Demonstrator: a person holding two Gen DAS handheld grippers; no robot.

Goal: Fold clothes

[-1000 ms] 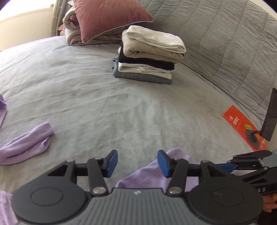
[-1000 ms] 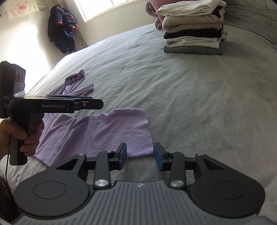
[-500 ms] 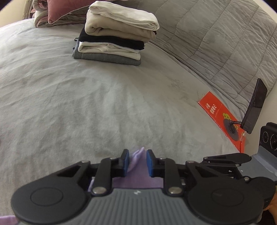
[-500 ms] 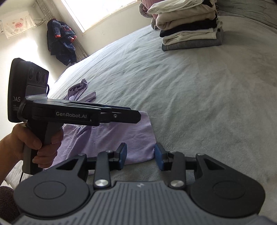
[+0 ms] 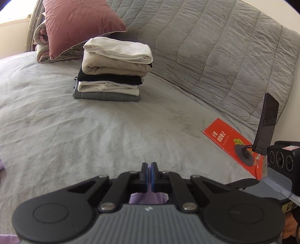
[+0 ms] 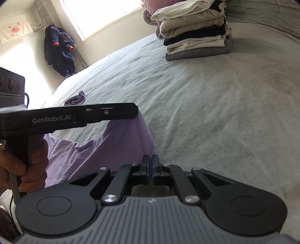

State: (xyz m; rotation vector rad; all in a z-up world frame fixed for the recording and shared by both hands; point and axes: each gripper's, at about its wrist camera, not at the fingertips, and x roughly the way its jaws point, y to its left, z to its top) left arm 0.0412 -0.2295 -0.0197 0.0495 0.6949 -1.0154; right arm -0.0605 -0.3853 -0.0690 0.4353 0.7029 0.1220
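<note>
The left gripper and the right gripper each pinch with closed fingers an edge of the soft lilac cotton garment, which is raised off the grey bed; probably to carry one fold over.

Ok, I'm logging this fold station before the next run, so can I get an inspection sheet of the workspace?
Surface: grey bedspread, wrinkled.
Job's things: lilac cotton garment, edge lifted; stack of folded clothes.
Clutter: red printed booklet; black phone on a stand; mauve pillow.
Grippers: left tool shut on the garment; right tool shut at its corner.
Cables: thin cord below the hand.
Surroundings: bright window; dark jacket hanging.
</note>
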